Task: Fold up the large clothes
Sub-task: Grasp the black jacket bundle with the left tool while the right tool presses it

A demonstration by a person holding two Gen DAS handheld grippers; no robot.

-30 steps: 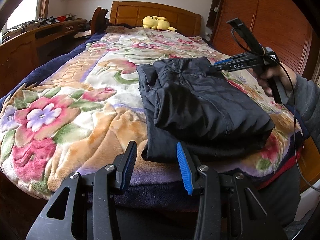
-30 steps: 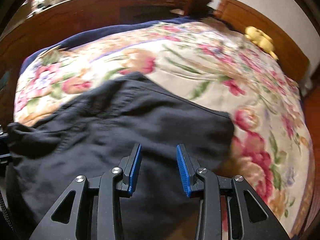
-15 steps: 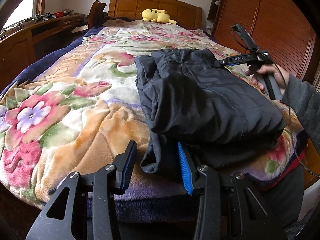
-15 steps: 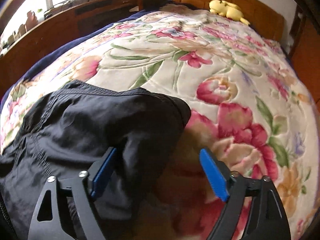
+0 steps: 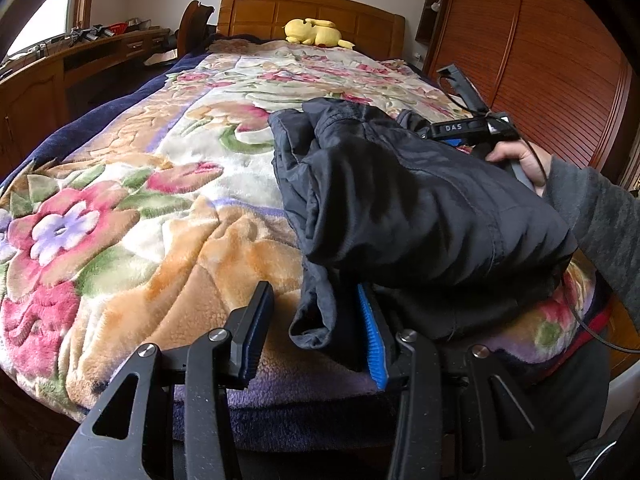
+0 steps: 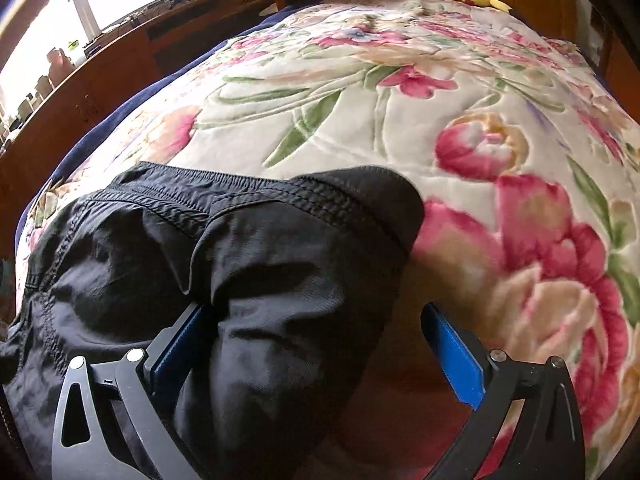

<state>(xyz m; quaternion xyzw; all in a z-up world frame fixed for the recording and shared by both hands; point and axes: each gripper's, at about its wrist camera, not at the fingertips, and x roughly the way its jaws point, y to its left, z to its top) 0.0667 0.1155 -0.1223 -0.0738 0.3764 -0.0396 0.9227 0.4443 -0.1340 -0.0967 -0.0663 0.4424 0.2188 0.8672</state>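
Observation:
A black garment (image 5: 420, 200) lies folded in a thick bundle on the floral blanket (image 5: 140, 200) near the bed's foot. My left gripper (image 5: 314, 336) is open at the bundle's near edge. A hanging corner of the fabric (image 5: 316, 316) sits between its fingers, lying against the right blue pad (image 5: 372, 344) and apart from the left one. My right gripper (image 6: 316, 348) is at the bundle's far end, its jaws opening wide. A fold of the garment (image 6: 280, 300) bulges between them; the right pad (image 6: 452, 352) stands clear over the blanket. A hand (image 5: 516, 160) holds that gripper.
A yellow plush toy (image 5: 316, 32) rests by the wooden headboard (image 5: 360, 16). A long wooden desk (image 5: 80, 64) runs along the bed's left side and a slatted wardrobe (image 5: 540, 60) stands on the right. The blanket beyond the garment is bare.
The left gripper closed in on the bundle's near corner, which now hangs between its fingers. The right gripper's jaws spread wide as it came down over the garment's far end.

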